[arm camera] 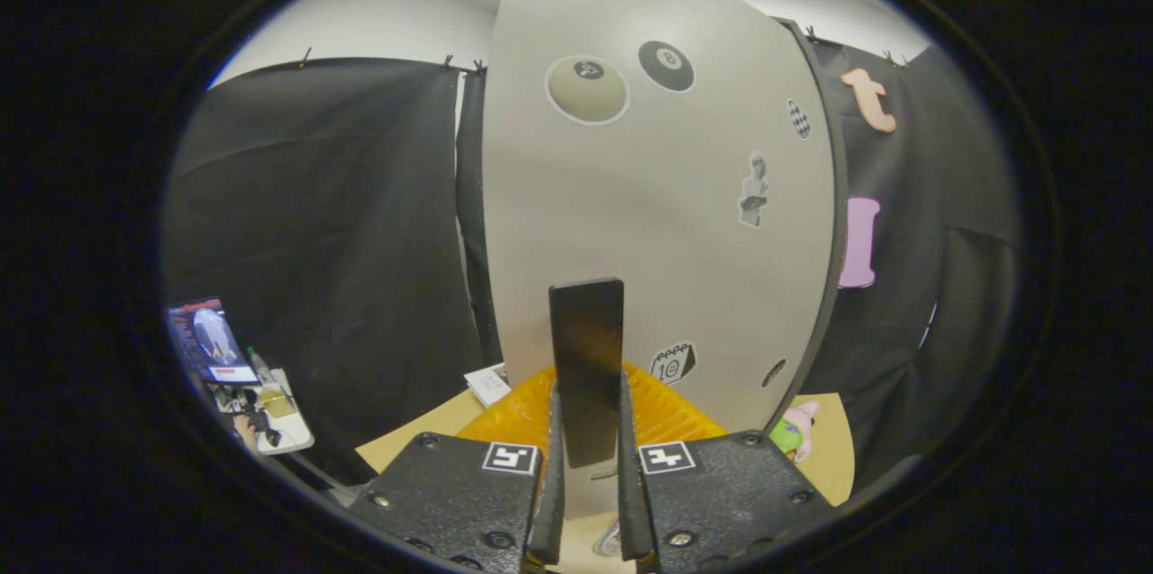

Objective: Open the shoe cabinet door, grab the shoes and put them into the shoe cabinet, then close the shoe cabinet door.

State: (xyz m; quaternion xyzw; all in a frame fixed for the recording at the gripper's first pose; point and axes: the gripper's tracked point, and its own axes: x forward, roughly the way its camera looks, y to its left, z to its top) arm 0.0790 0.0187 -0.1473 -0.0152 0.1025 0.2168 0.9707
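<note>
Tongs (587,466) nearly closed, both fingers (551,466) pressed against the sides of the black door handle (587,367), a flat upright bar standing between them. Handle is clamped low down; most of its length sticks up above the fingertips.

Handle sits on the shoe cabinet door (649,195), a pale grey panel directly ahead, very close, upright. Door carries stickers: a cream ball (587,89) and a black eight-ball (667,66) near the top, a small checkered one (798,118) towards the right edge, a grey figure (754,189) mid-right, a small calendar-style one (672,363) just right of the handle. Can't tell from this angle how far the door is swung.

Just behind the fingers at the foot of the door: something yellow and ribbed (531,412), identity unclear. It rests on a light wooden surface (410,443). A small white card or box (487,384) lies on the surface left of the handle. A pink and green toy (793,430) is on the surface right of the tongs, by the door's lower right corner.

Black cloth booth wall (324,241) on both sides of the door. Far left, low: a lit screen (212,341) and a cluttered small white table (270,416).
</note>
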